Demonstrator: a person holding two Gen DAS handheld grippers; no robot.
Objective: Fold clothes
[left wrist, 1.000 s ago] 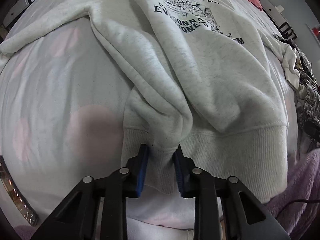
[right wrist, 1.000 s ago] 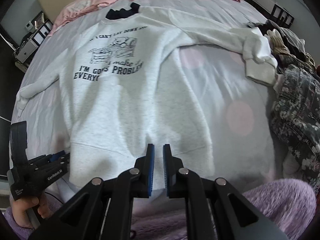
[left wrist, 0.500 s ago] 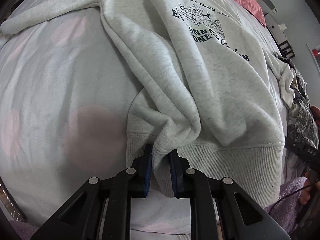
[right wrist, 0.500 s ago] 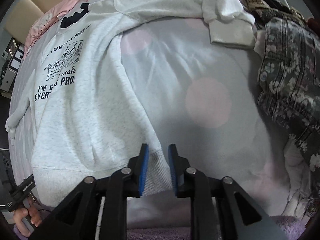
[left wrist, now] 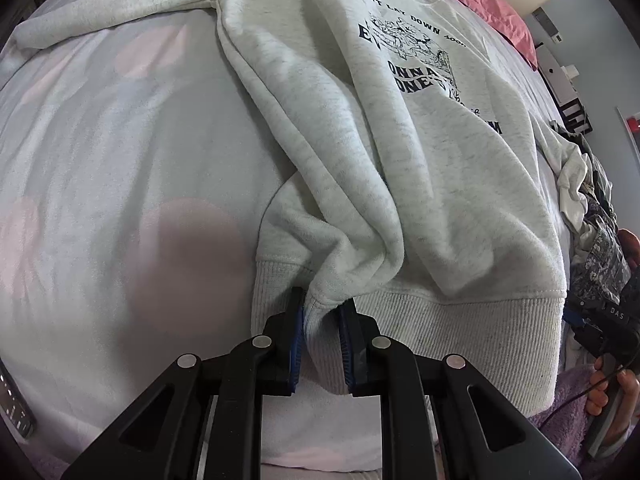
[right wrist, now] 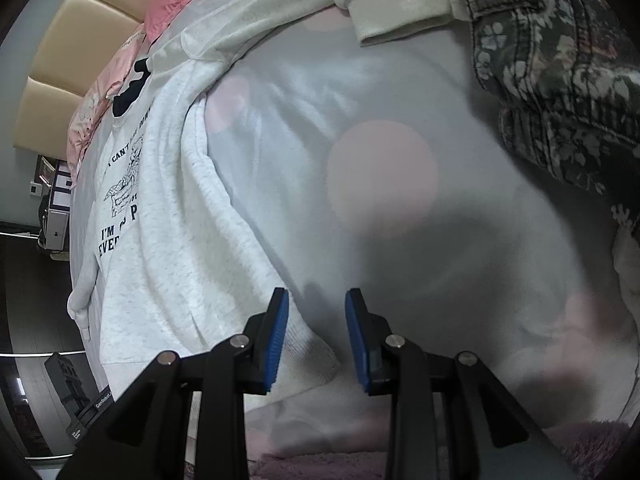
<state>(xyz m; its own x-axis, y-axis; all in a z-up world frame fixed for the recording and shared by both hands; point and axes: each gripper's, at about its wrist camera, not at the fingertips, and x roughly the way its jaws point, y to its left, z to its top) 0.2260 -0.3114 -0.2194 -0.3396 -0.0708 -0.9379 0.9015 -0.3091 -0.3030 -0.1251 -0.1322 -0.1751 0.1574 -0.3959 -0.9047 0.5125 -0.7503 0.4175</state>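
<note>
one bed [left wrist: 100, 152] with a pale sheet dotted pink carries one grey printed sweatshirt [left wrist: 440, 168], spread flat with its hem nearest. one floral garment [right wrist: 560, 80] lies heaped at the bed's right side, clear only in the right wrist view, beside one ribbed sleeve cuff [right wrist: 400, 12]. the left gripper [left wrist: 321, 328] is clamped on a bunched fold at the sweatshirt's hem. the right gripper [right wrist: 316, 320] stands apart, empty, just beside the hem corner.

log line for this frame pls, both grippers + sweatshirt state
task: fold clothes | left gripper: shut on sweatshirt hem fold | right gripper: open, empty, beside the hem corner | bed sheet: under sweatshirt
</note>
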